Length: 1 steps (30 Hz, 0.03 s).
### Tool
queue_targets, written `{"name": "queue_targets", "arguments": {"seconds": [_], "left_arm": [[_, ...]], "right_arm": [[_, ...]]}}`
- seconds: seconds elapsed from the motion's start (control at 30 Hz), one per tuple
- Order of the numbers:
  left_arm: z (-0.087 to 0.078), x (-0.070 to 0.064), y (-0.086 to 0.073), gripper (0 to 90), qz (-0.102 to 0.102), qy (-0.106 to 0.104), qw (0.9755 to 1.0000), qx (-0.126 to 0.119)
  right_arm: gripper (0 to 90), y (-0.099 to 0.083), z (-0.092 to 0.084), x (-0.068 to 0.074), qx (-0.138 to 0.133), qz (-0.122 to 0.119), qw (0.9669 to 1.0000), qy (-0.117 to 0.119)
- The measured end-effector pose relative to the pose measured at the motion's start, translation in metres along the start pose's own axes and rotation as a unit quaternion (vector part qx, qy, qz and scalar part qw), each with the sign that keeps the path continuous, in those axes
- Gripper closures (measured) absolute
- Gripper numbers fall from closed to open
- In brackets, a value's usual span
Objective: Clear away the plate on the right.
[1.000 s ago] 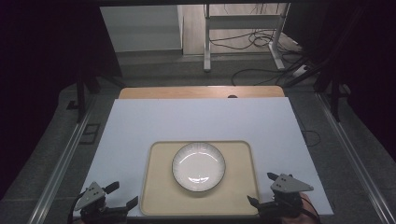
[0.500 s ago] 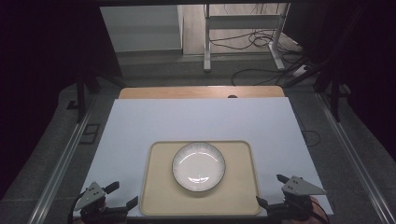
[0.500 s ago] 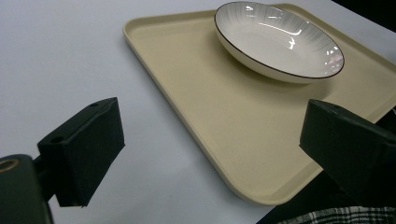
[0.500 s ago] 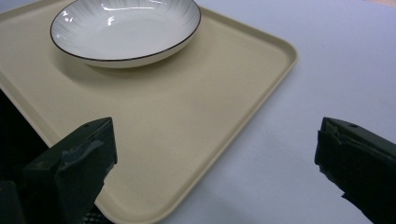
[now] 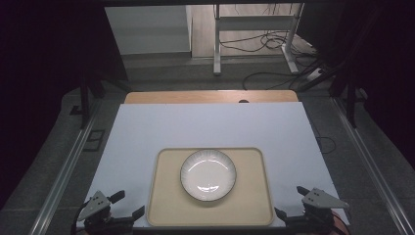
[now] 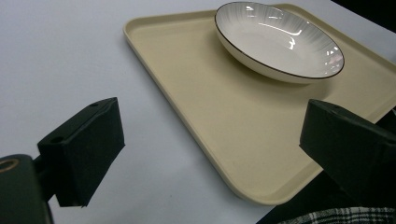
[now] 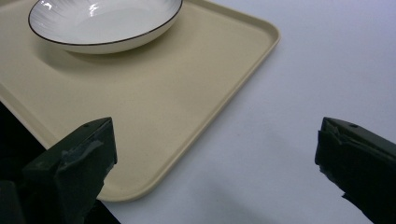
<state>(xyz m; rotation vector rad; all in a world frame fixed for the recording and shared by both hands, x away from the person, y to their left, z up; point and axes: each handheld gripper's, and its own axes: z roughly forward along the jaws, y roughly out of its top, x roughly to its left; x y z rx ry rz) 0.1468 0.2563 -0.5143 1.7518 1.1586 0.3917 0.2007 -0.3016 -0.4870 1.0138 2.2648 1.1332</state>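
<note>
Plate [image 5: 208, 175]: white, dark-rimmed, shallow, empty; sits upright at centre of the beige tray [image 5: 166, 205], slightly toward the tray's 12 o'clock edge. Tray lies flat on the white table sheet [image 5: 210, 125], at the sheet's 6 o'clock side. Left gripper [image 5: 126, 205] at the tray's 8 o'clock corner, jaws spread wide, nothing between them, not touching tray. Right gripper [image 5: 289, 201] at the tray's 4 o'clock corner, jaws likewise wide apart and empty, near the tray edge.
</note>
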Motion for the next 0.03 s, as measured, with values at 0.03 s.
{"name": "queue_targets", "arguments": {"seconds": [0.03], "left_arm": [[0.0007,-0.0003,0.0002,6.1,0.001,0.002,1.0,0.003]], "right_arm": [[0.0,-0.0001,0.0004,-0.0001,0.001,-0.001,1.0,-0.001]]}}
